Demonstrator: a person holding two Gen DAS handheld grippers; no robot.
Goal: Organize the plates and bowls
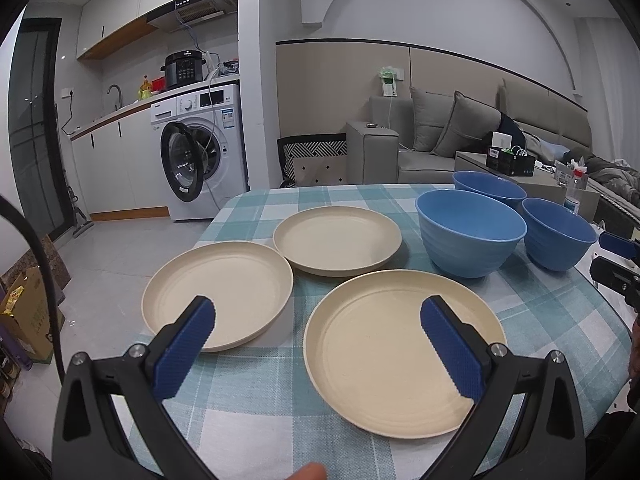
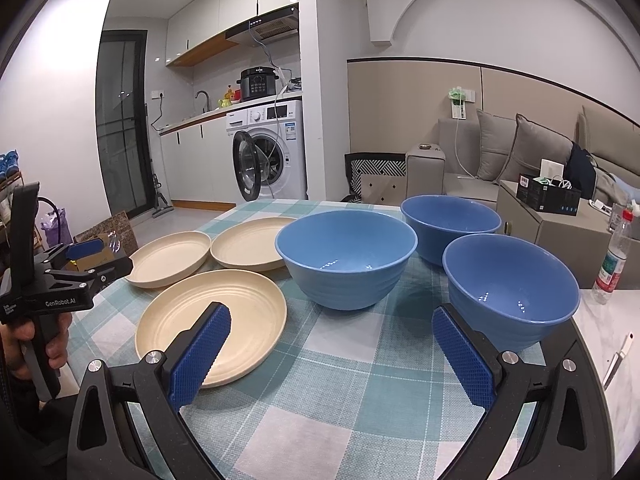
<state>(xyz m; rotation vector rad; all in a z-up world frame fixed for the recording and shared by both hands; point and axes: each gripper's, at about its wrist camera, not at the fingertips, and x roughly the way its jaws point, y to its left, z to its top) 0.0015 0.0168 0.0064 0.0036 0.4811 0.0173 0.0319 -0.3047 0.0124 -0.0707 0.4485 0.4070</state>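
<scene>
My left tool point(image 1: 318, 344) hangs wide open above the near edge of the counter point(image 1: 256, 432), its blue pads spread apart with nothing between them. One pad sits over the left cream plate point(image 1: 224, 288), the other over the nearest cream plate point(image 1: 384, 352), and neither pad is touching a plate as far as I can tell. A third cream plate point(image 1: 338, 240) lies farther back, its rim overlapping the edge of the left one. All three lie flat on the checked cloth.

To their right stand three blue bowls, all upright and empty: a large bowl point(image 1: 470, 232) closest to the plates, a far bowl point(image 1: 490, 188) behind it, and a right-hand bowl point(image 1: 558, 238) near the counter's edge.

My right tool point(image 2: 332, 350) is also spread open and empty, held low over the cloth. From there its left pad overlaps the nearest plate and its right pad sits just beside the right-hand bowl. The large bowl stands straight ahead, between the pads. My left hand point(image 2: 52, 344) shows at the left border, gripping the handle of the other tool.
</scene>
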